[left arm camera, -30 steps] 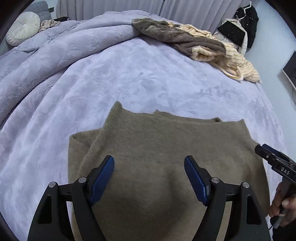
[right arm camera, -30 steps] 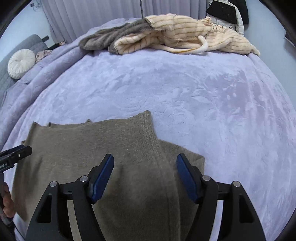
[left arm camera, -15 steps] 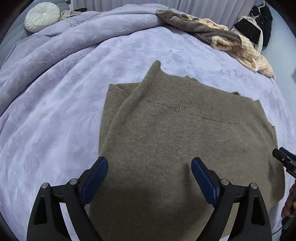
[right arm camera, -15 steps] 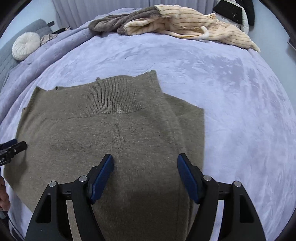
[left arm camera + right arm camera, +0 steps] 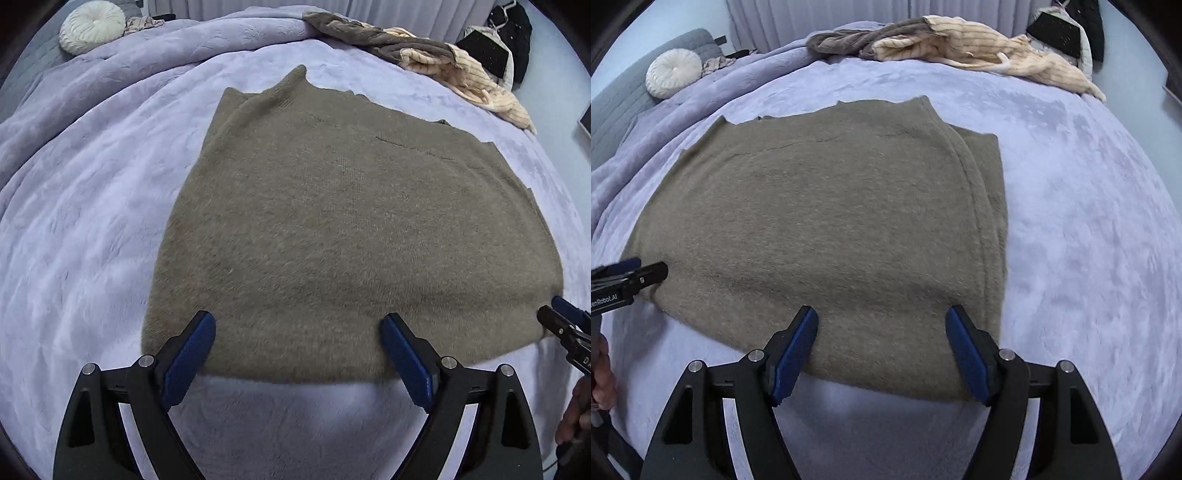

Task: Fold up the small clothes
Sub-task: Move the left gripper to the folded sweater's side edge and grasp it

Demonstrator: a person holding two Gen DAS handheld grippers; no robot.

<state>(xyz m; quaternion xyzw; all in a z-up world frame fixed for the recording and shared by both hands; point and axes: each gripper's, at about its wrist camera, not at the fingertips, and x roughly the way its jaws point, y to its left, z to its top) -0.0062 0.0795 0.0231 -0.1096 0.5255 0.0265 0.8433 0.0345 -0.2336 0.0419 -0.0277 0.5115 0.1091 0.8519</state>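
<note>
An olive-brown knitted garment (image 5: pixel 351 236) lies flat and folded on the lilac bedspread (image 5: pixel 81 221); in the right wrist view the garment (image 5: pixel 831 229) shows a folded-over layer along its right side. My left gripper (image 5: pixel 297 343) hangs open over the garment's near edge, toward its left part, nothing between the blue pads. My right gripper (image 5: pixel 881 341) hangs open over the near edge toward the right part, also holding nothing. Each view catches the other gripper's tip at its side, the right gripper (image 5: pixel 565 325) and the left gripper (image 5: pixel 631 275).
A heap of cream ribbed and grey-brown clothes (image 5: pixel 953 48) lies at the far side of the bed. A round white cushion (image 5: pixel 92 26) sits at the far left. Dark clothes hang at the far right (image 5: pixel 509 40). The bedspread (image 5: pixel 1089 221) stretches right of the garment.
Both grippers have drawn back toward the near edge of the garment, so more of it shows ahead. The left jaws stand wider than a second ago. The garment lies still.
</note>
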